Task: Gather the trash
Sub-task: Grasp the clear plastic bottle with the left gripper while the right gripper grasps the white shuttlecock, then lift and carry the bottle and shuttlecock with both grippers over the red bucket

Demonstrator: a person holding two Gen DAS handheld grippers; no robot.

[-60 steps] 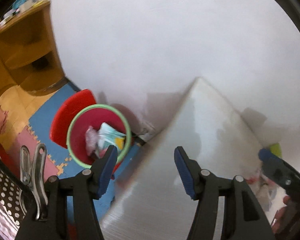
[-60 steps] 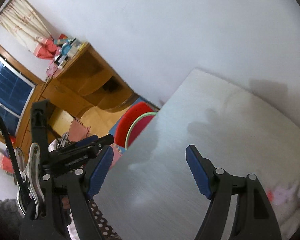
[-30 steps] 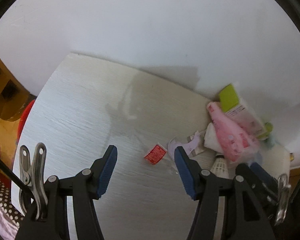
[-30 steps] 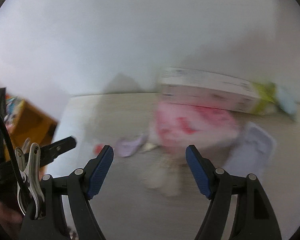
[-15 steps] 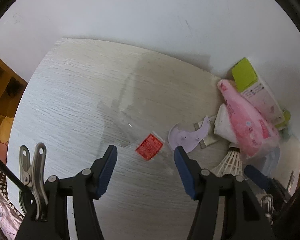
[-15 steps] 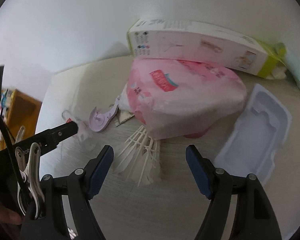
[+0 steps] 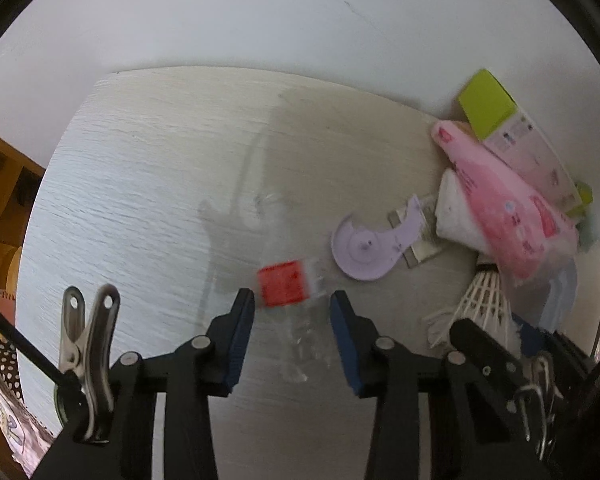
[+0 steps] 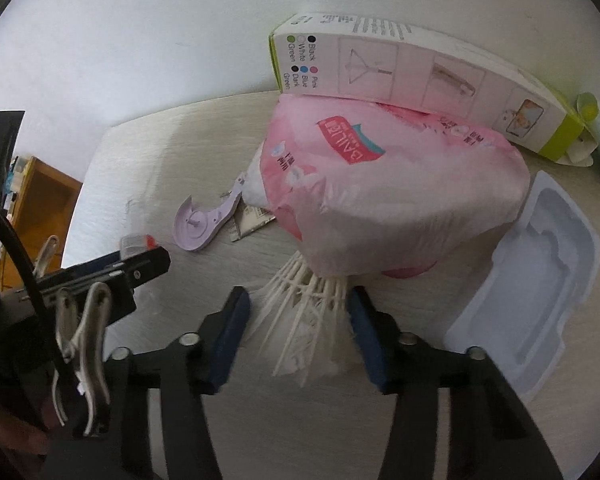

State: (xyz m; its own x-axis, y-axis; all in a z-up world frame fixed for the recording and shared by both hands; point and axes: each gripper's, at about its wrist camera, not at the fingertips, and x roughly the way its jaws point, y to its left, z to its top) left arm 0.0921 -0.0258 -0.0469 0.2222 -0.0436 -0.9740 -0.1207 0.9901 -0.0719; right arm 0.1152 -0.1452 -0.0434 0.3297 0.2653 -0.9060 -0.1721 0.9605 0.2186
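A clear wrapper with a red label (image 7: pixel 282 288) lies on the pale wooden table (image 7: pixel 140 200). My left gripper (image 7: pixel 292 314) points down over it, and its jaws are closing with the wrapper's clear part between them, the pads not pressing. A white shuttlecock (image 8: pixel 308 312) lies half under a pink soft pack (image 8: pixel 380 184). My right gripper (image 8: pixel 298 308) straddles the feathers, its jaws closing around them with a small gap still on the left side. In the right wrist view one of the left gripper's fingers (image 8: pixel 148 262) shows at the left.
A lilac plastic piece (image 7: pixel 364 248) and a small paper scrap (image 7: pixel 420 248) lie between the wrapper and the pack. A long white box with green ends (image 8: pixel 420 80) leans on the pack by the wall. A white moulded tray (image 8: pixel 540 280) lies to the right. Wooden furniture (image 8: pixel 40 196) stands past the table's left edge.
Both grippers have sunk towards the table and their jaws have narrowed. The wrapper now sits between the left jaws and the shuttlecock between the right ones.
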